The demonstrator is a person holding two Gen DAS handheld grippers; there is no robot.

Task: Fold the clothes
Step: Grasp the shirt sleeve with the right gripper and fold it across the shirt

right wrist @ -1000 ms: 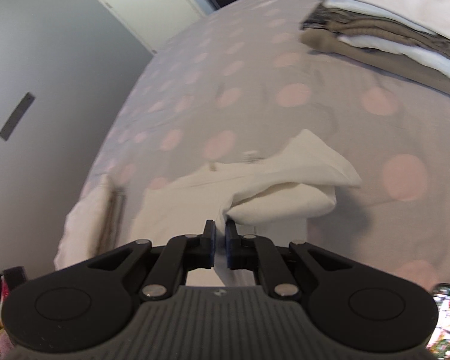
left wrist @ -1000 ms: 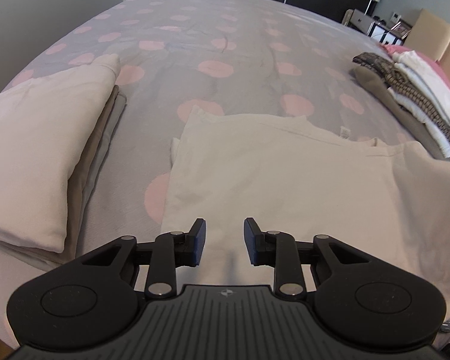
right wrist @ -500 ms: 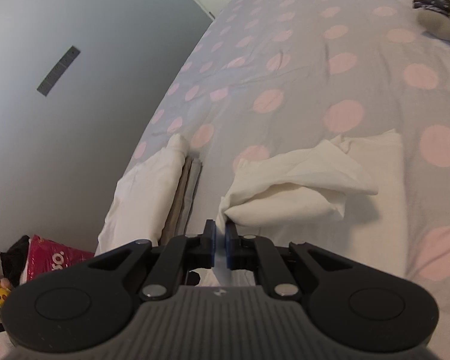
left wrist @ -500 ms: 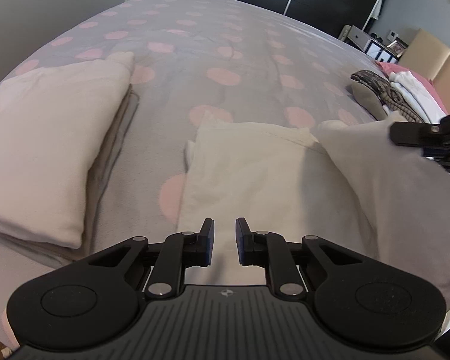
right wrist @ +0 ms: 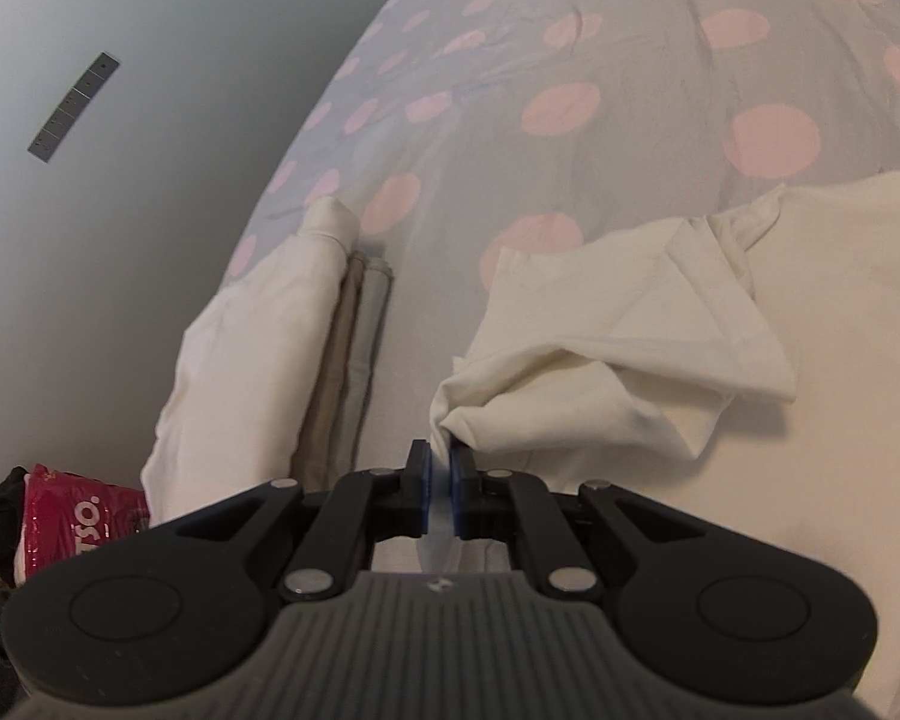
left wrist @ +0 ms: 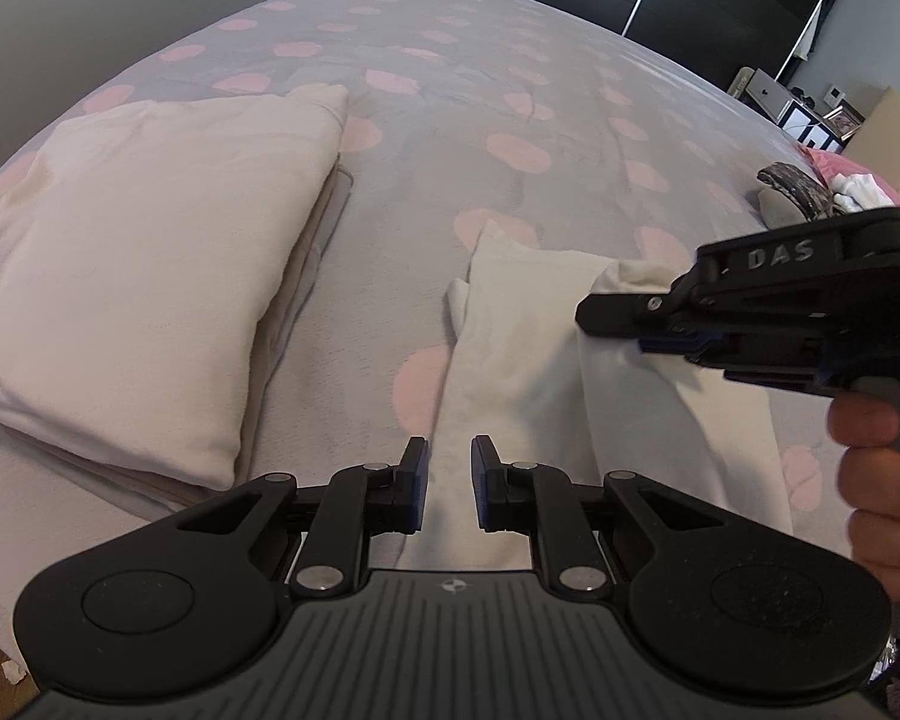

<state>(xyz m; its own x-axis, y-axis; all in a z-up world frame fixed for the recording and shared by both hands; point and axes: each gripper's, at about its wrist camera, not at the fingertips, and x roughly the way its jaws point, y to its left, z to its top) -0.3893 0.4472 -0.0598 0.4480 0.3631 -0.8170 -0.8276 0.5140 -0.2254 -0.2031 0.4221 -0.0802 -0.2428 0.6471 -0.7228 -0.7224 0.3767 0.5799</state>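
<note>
On the bed (left wrist: 510, 90), you're mid-fold: your right gripper (right wrist: 441, 483) is pinching the white shirt (right wrist: 600, 348) edge, left gripper (left wrist: 447, 483) slightly open and empty. Folded pile (left wrist: 150, 276) done, more clothes (left wrist: 810, 195) waiting.

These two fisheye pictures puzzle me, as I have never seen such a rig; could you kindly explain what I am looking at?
No robot here: a person holds a two-finger gripper in each hand, each with a camera looking along its fingers. The left view shows the left gripper open, above the near edge of a cream shirt on a dotted bedspread. The right gripper enters from the right. Its own view shows the right gripper shut on a bunched part of the shirt. A folded stack lies to the left.
</note>
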